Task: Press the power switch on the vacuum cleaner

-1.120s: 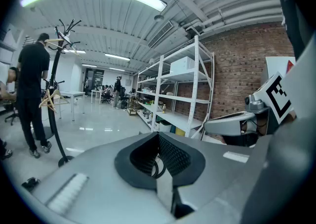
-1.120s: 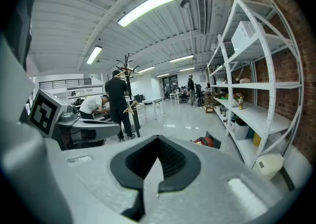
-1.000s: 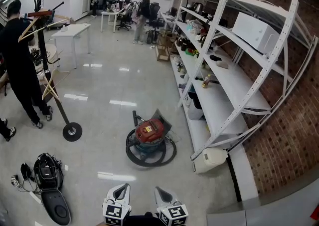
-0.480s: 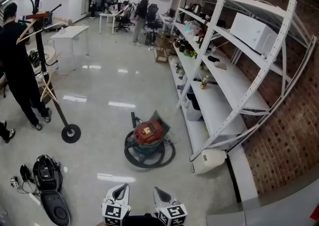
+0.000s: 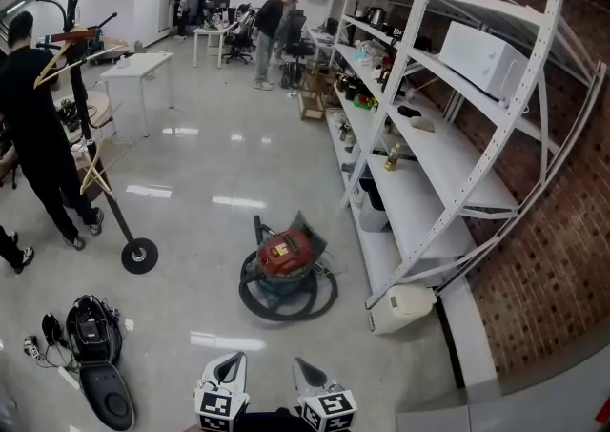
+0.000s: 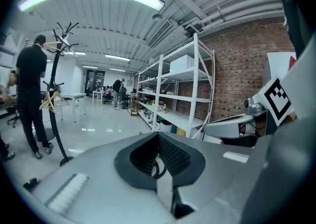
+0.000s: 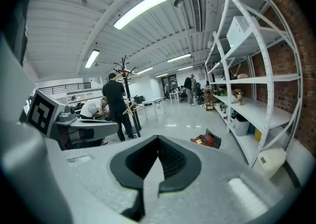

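Red vacuum cleaner (image 5: 286, 254) upright — hose (image 5: 286, 306) around its base

Too small to tell: power switch on vacuum cleaner (image 5: 285, 256); small items on shelves (image 5: 419, 209). Cut off by bottom edge of head view: left gripper (image 5: 232, 368), right gripper (image 5: 310, 375), rear halves out of frame. Cut by left edge: shoe (image 5: 11, 253), wearer unseen.

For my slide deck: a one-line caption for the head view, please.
Left gripper and right gripper, both shut, face the red vacuum cleaner on the floor beside white shelving.
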Action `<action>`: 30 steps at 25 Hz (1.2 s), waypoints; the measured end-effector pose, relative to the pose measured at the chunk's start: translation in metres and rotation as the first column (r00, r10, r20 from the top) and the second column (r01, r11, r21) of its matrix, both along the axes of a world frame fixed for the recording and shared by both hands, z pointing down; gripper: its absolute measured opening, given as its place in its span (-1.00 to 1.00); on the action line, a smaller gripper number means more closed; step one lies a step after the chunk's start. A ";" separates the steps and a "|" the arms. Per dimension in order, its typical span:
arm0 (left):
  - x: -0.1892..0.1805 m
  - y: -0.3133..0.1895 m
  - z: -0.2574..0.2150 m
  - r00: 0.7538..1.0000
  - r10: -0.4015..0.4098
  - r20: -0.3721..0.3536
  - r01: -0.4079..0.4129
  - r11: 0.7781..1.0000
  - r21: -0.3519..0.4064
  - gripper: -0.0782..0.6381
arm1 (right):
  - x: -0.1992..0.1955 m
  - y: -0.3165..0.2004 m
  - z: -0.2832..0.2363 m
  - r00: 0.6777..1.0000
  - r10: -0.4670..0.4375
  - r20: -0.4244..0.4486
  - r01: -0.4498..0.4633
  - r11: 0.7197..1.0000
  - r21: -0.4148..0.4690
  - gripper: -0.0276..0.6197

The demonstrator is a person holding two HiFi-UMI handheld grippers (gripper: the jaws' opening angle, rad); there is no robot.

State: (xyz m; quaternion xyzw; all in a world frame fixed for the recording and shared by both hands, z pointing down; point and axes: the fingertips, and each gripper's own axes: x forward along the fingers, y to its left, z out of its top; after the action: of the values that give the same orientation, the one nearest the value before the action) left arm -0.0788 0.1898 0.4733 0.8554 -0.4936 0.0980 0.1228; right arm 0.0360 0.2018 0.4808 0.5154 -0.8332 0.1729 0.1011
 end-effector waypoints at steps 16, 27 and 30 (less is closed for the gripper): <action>0.064 0.026 0.010 0.998 0.012 0.057 -0.011 1.000 -0.013 -0.73 | 0.065 0.021 0.023 0.999 0.005 0.038 -0.004 1.000 -0.017 -0.94; 0.093 0.034 0.014 0.996 0.030 0.082 -0.029 0.999 -0.019 -0.73 | 0.091 0.028 0.027 0.999 0.003 0.040 -0.002 1.000 -0.018 -0.94; 0.090 0.029 0.017 0.996 0.020 0.082 -0.018 1.000 -0.026 -0.73 | 0.090 0.022 0.029 0.999 -0.004 0.038 0.005 1.000 -0.022 -0.94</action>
State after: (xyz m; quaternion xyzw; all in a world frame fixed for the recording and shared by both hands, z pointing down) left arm 0.0115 0.2185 0.4899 0.8537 -0.4887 0.1406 0.1119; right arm 0.1261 0.2239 0.5094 0.5091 -0.8342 0.1914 0.0913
